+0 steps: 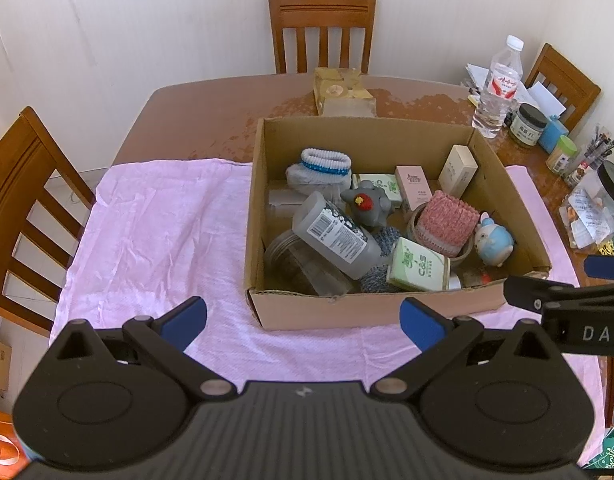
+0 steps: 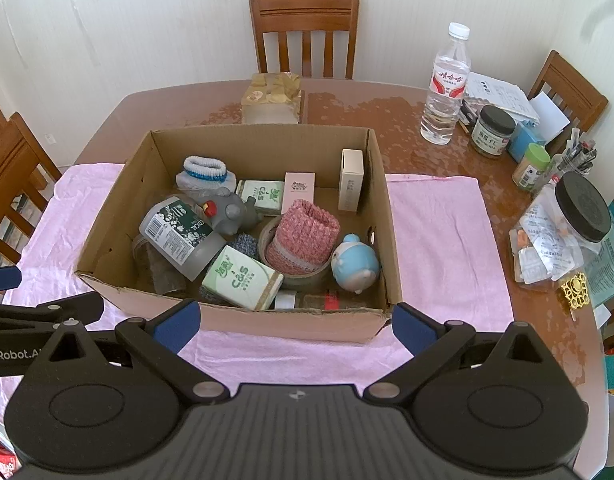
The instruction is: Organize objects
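Note:
An open cardboard box [image 1: 387, 308] [image 2: 243, 322] stands on a pink cloth [image 1: 159, 240] [image 2: 443, 240]. Inside lie a grey bottle [image 1: 335, 236] [image 2: 179, 236], a grey toy [image 1: 369, 206] [image 2: 227, 212], a green tissue pack [image 1: 417, 266] [image 2: 243, 278], a pink knitted piece [image 1: 447, 222] [image 2: 303, 234], a blue-and-white figure [image 1: 495, 240] [image 2: 355, 266], small boxes and a white-and-blue sock [image 1: 323, 166] [image 2: 205, 172]. My left gripper [image 1: 303, 326] is open and empty, in front of the box. My right gripper [image 2: 295, 326] is open and empty at the box's near wall.
A gold tissue box [image 2: 271, 98] sits behind the cardboard box. A water bottle [image 2: 445, 88], jars [image 2: 493, 126], a black-lidded plastic jar [image 2: 567, 232] and papers crowd the table's right side. Wooden chairs [image 2: 305, 32] stand around the table.

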A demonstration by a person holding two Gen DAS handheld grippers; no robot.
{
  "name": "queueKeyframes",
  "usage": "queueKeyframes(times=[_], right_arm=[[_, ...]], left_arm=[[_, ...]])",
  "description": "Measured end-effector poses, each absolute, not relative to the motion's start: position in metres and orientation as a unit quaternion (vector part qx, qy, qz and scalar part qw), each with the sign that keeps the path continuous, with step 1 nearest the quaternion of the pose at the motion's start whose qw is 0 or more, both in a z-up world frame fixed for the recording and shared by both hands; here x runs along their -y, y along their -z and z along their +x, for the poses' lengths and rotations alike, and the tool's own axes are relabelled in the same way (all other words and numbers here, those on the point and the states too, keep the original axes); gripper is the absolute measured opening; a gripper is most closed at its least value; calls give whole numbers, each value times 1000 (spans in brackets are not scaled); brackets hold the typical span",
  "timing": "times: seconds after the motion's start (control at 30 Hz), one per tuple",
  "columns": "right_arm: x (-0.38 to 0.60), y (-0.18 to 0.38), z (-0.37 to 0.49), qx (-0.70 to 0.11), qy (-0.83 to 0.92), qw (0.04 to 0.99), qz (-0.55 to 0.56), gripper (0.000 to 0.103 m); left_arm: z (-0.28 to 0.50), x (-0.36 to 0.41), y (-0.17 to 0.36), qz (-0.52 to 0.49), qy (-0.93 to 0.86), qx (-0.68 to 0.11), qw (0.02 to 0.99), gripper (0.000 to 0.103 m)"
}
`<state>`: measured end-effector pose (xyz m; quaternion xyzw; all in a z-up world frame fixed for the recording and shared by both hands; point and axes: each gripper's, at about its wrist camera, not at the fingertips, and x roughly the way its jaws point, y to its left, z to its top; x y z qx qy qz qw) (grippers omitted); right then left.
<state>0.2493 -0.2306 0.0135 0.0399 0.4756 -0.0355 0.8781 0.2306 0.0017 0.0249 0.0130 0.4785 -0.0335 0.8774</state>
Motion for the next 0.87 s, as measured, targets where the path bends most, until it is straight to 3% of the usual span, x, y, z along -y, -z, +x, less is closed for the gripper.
queueKeyframes(times=[0.87], right_arm=[[231,-13,248,-477,37,877,41,103]], left_arm=[[232,-1,-25,13,34,-478,878,102]])
